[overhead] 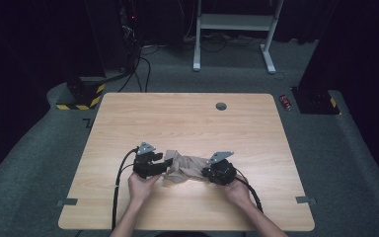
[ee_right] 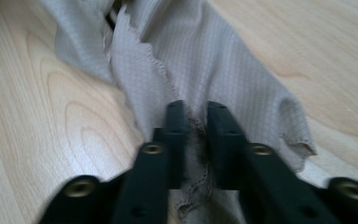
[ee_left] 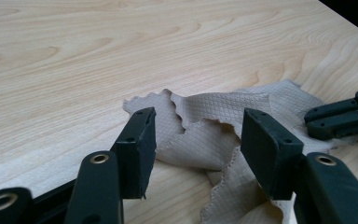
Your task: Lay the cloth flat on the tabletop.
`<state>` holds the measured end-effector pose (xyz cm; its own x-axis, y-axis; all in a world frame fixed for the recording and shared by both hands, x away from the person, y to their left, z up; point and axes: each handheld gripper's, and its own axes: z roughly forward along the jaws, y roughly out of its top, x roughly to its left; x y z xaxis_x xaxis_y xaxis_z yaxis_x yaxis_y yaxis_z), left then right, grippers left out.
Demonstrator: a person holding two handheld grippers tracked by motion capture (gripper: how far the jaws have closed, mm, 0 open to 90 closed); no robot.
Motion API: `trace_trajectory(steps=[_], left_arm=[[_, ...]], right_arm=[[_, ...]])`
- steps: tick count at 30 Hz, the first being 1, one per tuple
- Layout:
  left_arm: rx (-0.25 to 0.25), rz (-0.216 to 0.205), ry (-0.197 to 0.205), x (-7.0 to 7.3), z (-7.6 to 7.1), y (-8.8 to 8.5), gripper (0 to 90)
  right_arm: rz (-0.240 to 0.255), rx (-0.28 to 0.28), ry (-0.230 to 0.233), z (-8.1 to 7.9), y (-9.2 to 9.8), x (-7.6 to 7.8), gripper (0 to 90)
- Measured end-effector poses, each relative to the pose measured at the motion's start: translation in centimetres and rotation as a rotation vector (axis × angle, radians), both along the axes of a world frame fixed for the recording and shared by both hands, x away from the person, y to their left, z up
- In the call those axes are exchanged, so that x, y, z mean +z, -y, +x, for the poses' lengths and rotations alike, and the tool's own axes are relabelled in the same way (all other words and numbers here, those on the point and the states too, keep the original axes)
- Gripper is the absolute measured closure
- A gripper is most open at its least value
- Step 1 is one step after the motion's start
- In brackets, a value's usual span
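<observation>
The right gripper (ee_right: 196, 114) has its two black jaws nearly together, pinching a fold of beige waffle-textured cloth (ee_right: 214, 60) between the pads. From the pinch the cloth runs ahead and away, bunched into ridges with a stitched wavy edge. Pale wooden tabletop (ee_right: 42, 102) lies on both sides of the jaws.
</observation>
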<state>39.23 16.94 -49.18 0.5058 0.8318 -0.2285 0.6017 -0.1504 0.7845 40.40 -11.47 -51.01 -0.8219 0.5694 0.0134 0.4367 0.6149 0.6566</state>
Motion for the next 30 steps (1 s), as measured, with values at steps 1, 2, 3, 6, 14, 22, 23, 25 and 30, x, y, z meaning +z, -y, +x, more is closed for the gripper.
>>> trace_trajectory(steps=[1, 2, 3, 6, 14, 22, 23, 25, 30], left_arm=[[-0.006, 0.000, -0.003, -0.1, 0.0, 0.1, 45.5], [-0.009, -0.002, -0.007, -0.1, 0.0, 0.3, 45.3], [-0.017, -0.002, -0.007, -0.2, 0.1, 0.4, 45.2], [-0.050, 0.024, -0.020, -0.4, 0.3, 1.3, 46.7], [-0.137, 0.099, -0.030, -0.1, 0.1, 2.4, 77.1], [-0.182, 0.184, -0.078, -0.6, -0.5, 1.5, 89.3], [-0.181, 0.185, -0.088, -0.7, -0.6, 1.3, 89.4], [-0.173, 0.184, -0.102, -0.9, -0.8, 0.7, 89.3], [-0.112, 0.153, -0.065, -0.1, -0.7, 0.0, 74.6]], right_arm=[[0.000, 0.000, 0.000, 0.0, 0.0, 0.0, 86.3], [-0.001, 0.003, 0.003, 0.0, 0.0, 0.1, 87.5], [0.000, 0.005, 0.012, -0.1, 0.1, 0.2, 88.0], [0.039, -0.016, 0.050, -0.2, 0.7, 1.4, 88.6], [0.086, -0.061, 0.090, 0.3, 1.8, 3.5, 88.1], [0.049, -0.101, 0.078, 0.9, 2.7, 2.4, 87.5], [0.050, -0.115, 0.074, 0.9, 2.9, 2.3, 87.5], [0.054, -0.129, 0.069, 1.0, 3.3, 2.2, 87.3], [0.071, -0.131, 0.090, 0.6, 3.7, 2.7, 80.0]])
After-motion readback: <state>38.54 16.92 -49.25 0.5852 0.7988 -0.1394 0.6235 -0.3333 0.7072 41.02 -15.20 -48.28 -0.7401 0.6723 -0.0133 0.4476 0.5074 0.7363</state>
